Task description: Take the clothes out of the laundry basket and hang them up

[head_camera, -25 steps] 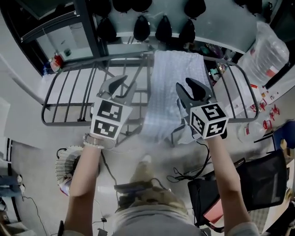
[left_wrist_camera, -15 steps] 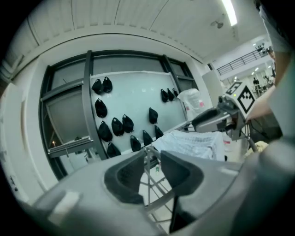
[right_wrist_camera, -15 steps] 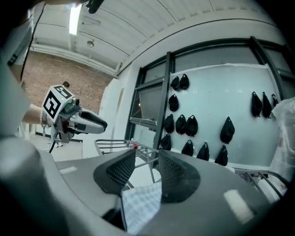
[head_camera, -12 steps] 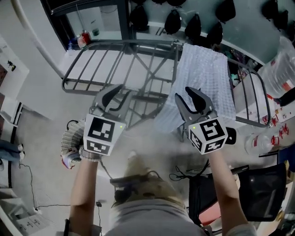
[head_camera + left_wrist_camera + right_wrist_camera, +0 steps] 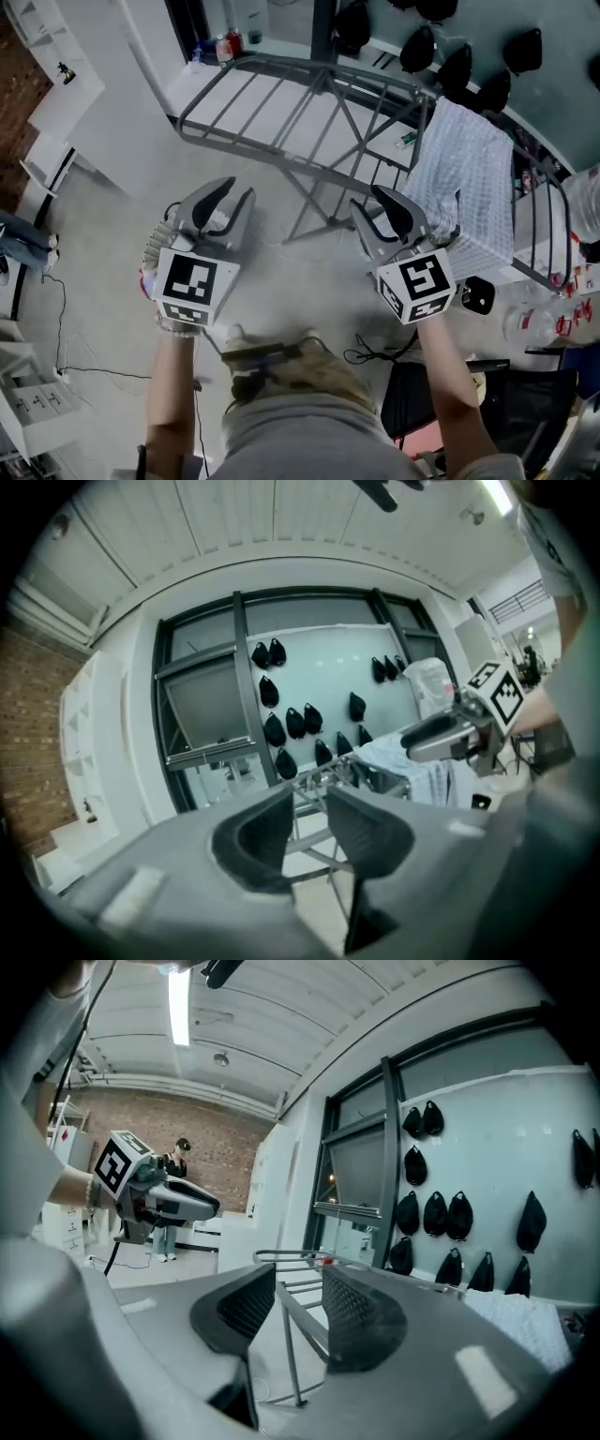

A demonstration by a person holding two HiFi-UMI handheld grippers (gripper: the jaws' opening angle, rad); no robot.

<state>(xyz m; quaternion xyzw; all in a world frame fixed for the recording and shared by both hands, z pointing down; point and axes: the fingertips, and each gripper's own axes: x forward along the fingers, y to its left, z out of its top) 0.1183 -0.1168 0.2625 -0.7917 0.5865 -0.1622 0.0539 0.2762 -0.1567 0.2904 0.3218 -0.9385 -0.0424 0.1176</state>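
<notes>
Seen from the head camera, the person holds both tools out over a pale floor. The left gripper (image 5: 234,190) sits at 9 o'clock of the picture's centre and the right gripper (image 5: 368,202) at 3 o'clock, well apart from each other. Each gripper's own view shows its two dark ribbed pads standing apart with only distant background in the gap — neither one holds anything.

The grey metal drying rack (image 5: 281,98) spreads across the floor at 12 o'clock from the grippers, its rails bare on the near and left side. One piece of laundry, a white waffle-textured cloth (image 5: 464,173), is draped over the rack's rail at 2 o'clock from the right gripper, just beyond its jaws but not touching them.

At 8 o'clock from the left gripper's jaws, a pale ribbed basket (image 5: 150,251) shows as a narrow strip beside the gripper body; most of it is hidden, and its contents cannot be made out.

Along the top edge, at 12 to 1 o'clock, a row of black pouch-shaped objects (image 5: 457,66) hangs on a light wall. A clear plastic bag (image 5: 586,202) lies at the 3 o'clock edge, and dark cables (image 5: 370,354) trail over the floor at 5 o'clock — beside the person's knee.
</notes>
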